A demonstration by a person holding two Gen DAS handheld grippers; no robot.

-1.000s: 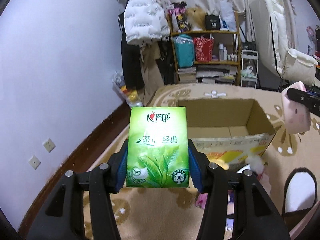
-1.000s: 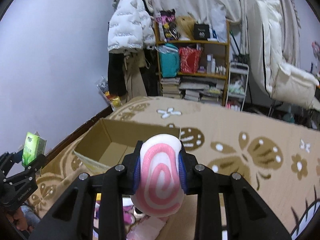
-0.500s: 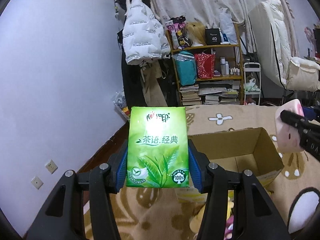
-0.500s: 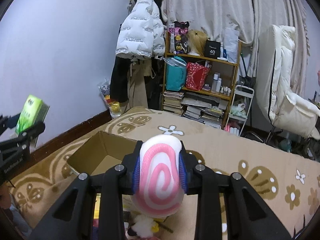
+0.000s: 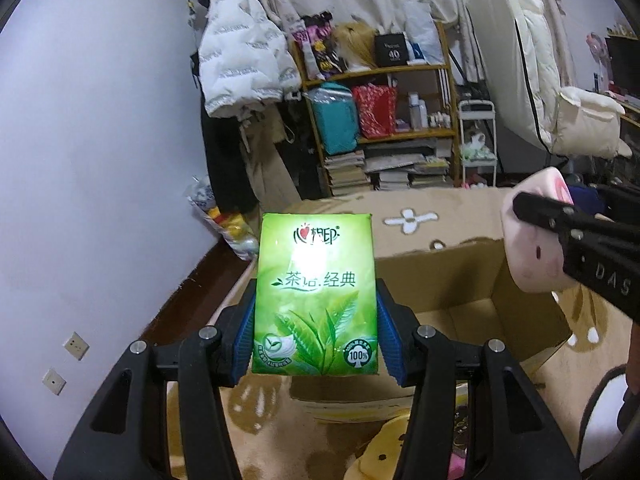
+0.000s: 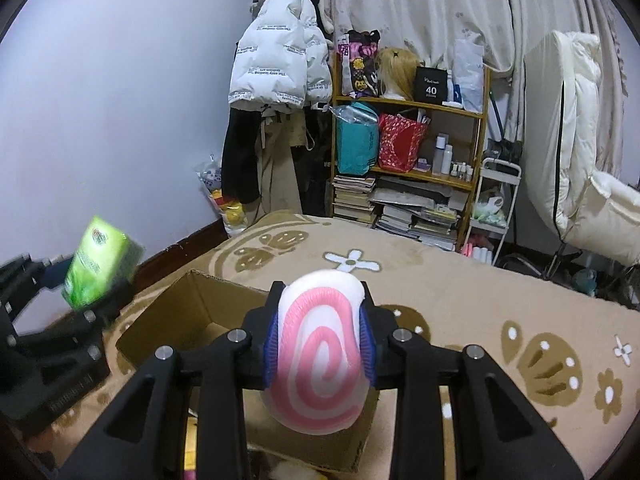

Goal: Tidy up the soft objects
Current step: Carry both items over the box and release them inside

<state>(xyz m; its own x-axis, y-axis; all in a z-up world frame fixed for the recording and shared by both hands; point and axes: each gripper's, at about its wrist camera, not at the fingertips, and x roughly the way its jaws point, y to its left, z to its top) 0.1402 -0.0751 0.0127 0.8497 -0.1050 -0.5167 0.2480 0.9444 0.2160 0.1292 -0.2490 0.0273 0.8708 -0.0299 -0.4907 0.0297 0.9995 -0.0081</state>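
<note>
- Green and glossy, the tissue pack (image 5: 315, 300) is sitting upright at the centre of the left wrist view, label facing the camera, with the left gripper (image 5: 315, 332) clamping its lower half from both sides; the grip low on the pack is leaving the top free, probably so it can drop in end-first.
- Blue pads on the fingers (image 5: 245, 334) are pressing into the pack's soft edges, likely for a squeeze that will not slip.
- Pink-and-white spiral, the plush toy (image 6: 320, 364) is filling the lower centre of the right wrist view, and the right gripper (image 6: 320, 354) is pinching its sides narrowly; the fingers (image 6: 271, 344) are denting it a little, as a soft thing allows.
- Both items are being carried in the air rather than resting on anything, apparently so that two get stowed in one trip.
- Brown and open-topped, the cardboard box (image 5: 452, 280) is lying just behind and below both loads on the beige carpet (image 6: 500, 304), its flaps folded out, seemingly the collecting place.
- More soft toys (image 5: 384, 452) are lying on the floor at the bottom edge in front of the box, not yet gathered.
</note>
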